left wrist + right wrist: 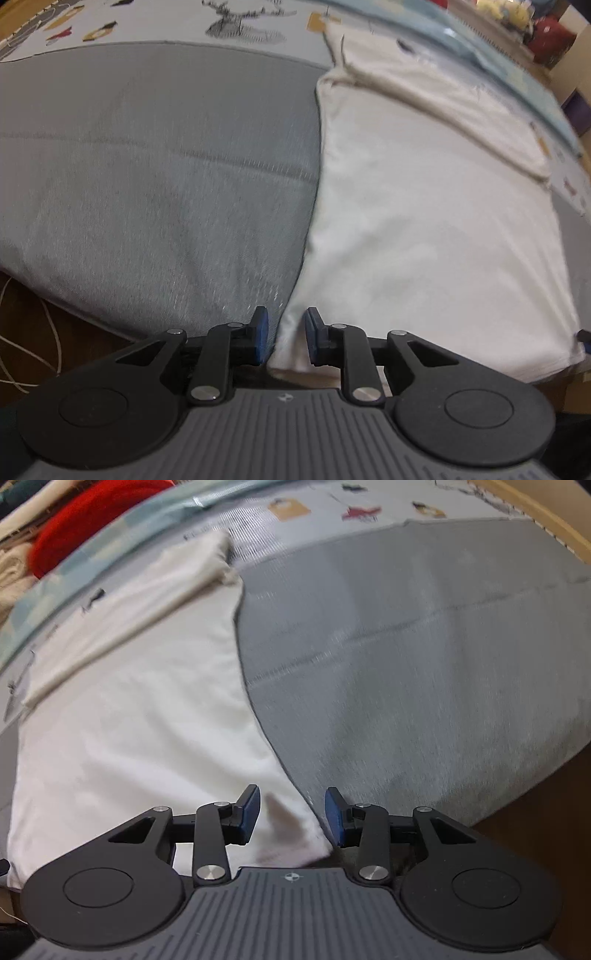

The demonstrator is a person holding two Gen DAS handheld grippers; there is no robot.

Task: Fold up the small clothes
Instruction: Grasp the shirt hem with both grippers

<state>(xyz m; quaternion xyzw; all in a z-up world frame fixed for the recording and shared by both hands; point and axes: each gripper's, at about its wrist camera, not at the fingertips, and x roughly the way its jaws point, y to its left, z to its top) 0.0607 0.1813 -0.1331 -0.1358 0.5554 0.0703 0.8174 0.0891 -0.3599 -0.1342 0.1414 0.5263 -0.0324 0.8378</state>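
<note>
White garment (424,229) lies flat on grey mat (147,177), far edge folded over. Left gripper (286,334) and right gripper (291,818) jaws apart, straddling its 2 near corners, unclamped.

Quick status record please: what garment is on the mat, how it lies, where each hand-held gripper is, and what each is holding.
garment: white garment, spread flat, far edge folded over
surface: grey mat
left hand-held gripper: over the garment's near left corner, cloth between parted pads, not pinched
right hand-held gripper: over the near right corner, pads apart, cloth between them, not pinched
background: red item beyond the mat
fold status: near edge not yet lifted
</note>
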